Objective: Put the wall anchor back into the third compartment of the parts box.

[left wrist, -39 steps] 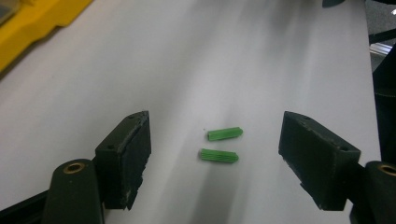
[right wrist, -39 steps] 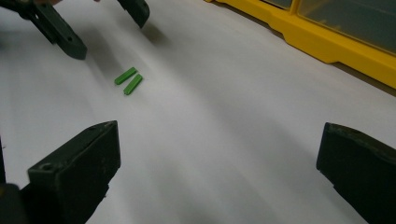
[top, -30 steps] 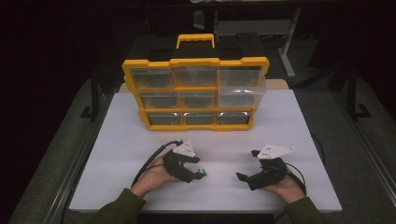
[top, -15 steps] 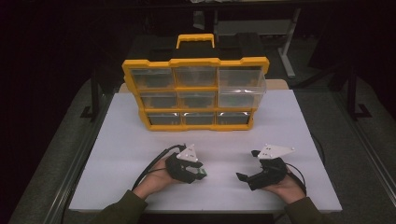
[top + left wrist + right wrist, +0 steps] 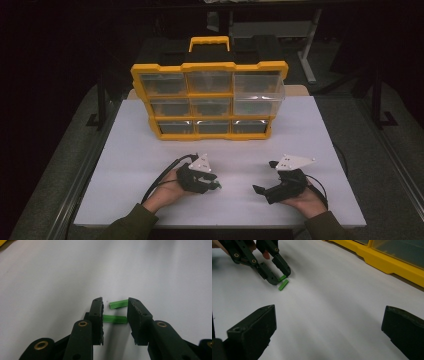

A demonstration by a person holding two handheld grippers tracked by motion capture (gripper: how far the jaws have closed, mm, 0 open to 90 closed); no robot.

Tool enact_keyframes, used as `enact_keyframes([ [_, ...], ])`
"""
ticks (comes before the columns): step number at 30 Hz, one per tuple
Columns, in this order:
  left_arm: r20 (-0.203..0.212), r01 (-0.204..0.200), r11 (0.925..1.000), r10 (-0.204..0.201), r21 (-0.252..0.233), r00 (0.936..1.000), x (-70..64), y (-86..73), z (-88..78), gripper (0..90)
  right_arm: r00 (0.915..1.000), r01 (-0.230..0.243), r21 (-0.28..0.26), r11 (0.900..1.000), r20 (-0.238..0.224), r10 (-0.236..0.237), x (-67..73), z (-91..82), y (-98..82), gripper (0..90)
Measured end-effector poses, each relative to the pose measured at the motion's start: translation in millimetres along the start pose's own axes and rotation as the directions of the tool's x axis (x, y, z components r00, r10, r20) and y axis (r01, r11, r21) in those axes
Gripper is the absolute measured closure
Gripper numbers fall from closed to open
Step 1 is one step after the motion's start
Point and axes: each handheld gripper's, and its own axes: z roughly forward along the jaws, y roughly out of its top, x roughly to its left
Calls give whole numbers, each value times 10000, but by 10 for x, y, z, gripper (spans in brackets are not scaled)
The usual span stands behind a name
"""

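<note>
Jaws of the left gripper [image 5: 115, 315] have just been closing, now clamping a ribbed green plastic bar [image 5: 115, 319]; the right gripper [image 5: 329, 330] is lying wide open.

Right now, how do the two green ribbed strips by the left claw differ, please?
The nearer green ribbed plastic strip sits square between the jaws of the left claw, which have just been closing on it; the farther green ribbed strip lies tilted and free beyond them. Both share colour and ribbing.
</note>
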Motion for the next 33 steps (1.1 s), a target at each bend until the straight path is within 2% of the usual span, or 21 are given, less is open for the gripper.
enact_keyframes([
  [1,52,-66,10000,66,70,10000,13,0,-6,667,10000,15,5,10000,-2,-15,0,0,-1,0],
  [7,377,289,9995,-285,-106,9989,35,5,-26,668,10000,-35,23,10000,12,35,-3,-7,-1,0],
  [12,610,394,9990,-382,-197,9974,71,55,-110,668,10000,2,8,10000,-9,-2,-1,1,0,0],
  [16,732,481,9985,-460,-262,9963,89,101,-172,668,10000,40,96,9999,17,-40,3,7,3,0],
  [18,662,440,9987,-422,-255,9969,117,135,-228,668,10000,2,77,10000,17,-2,4,8,5,0],
  [20,709,650,9969,-617,-451,9956,141,156,-262,667,10000,32,102,9999,44,-33,1,9,4,0],
  [25,713,648,9969,-615,-443,9956,182,252,-358,668,10000,-11,34,10000,41,11,3,5,3,0],
  [31,911,590,9972,-548,-449,9943,219,419,-479,668,10000,-6,5,10000,17,6,10,7,4,0],
  [33,969,695,9959,-638,-572,9932,232,466,-512,668,10000,-40,2,10000,-2,40,10,6,2,0],
])
